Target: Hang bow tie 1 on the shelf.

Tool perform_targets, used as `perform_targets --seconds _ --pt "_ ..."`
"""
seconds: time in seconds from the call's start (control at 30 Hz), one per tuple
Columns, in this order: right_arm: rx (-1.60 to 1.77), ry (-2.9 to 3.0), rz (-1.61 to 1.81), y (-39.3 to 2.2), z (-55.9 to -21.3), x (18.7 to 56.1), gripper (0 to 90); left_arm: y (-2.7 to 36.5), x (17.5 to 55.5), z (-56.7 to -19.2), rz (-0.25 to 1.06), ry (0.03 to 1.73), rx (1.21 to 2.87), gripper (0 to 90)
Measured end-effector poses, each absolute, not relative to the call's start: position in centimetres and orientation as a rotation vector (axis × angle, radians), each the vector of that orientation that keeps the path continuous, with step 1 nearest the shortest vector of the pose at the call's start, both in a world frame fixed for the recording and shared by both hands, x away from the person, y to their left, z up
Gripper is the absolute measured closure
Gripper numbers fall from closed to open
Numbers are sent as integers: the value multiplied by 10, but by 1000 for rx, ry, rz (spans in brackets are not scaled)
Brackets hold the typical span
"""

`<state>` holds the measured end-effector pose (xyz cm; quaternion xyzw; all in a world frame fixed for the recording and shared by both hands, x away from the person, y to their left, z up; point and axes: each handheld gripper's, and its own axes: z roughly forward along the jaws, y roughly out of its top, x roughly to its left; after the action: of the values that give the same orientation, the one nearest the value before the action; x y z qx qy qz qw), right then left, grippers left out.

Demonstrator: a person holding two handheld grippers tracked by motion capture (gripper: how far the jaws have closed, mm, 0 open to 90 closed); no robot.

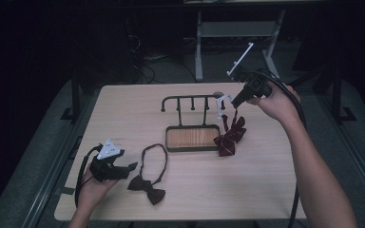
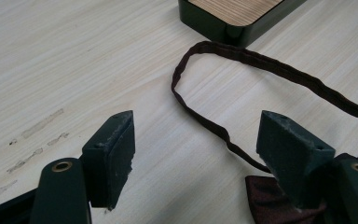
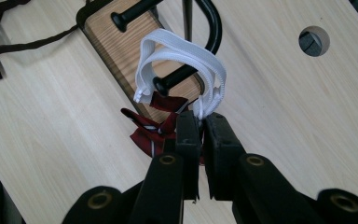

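Two tongs, one job: my right gripper point(image 3: 199, 122) pinches shut on the red bow tie's white elastic loop point(image 3: 182, 65) by the rack's end hook point(image 3: 179, 77); I widen it over the tip; left gripper point(image 2: 196, 158) waits open beside the dark bow tie point(image 1: 146, 189).

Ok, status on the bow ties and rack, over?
Right gripper shut on white strap, looping it over rack peg. Left gripper open beside dark bow tie. Nothing blocking.

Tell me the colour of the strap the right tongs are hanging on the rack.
White; the strap shows best in the right gripper view.
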<state>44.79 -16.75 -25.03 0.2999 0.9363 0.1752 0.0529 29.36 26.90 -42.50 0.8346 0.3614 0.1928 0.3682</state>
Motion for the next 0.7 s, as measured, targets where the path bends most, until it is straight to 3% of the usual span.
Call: perform_targets --seconds 0.7 --pt "967 2867 523 -169 -269 466 815 268 294 -425 488 924 2149 284"
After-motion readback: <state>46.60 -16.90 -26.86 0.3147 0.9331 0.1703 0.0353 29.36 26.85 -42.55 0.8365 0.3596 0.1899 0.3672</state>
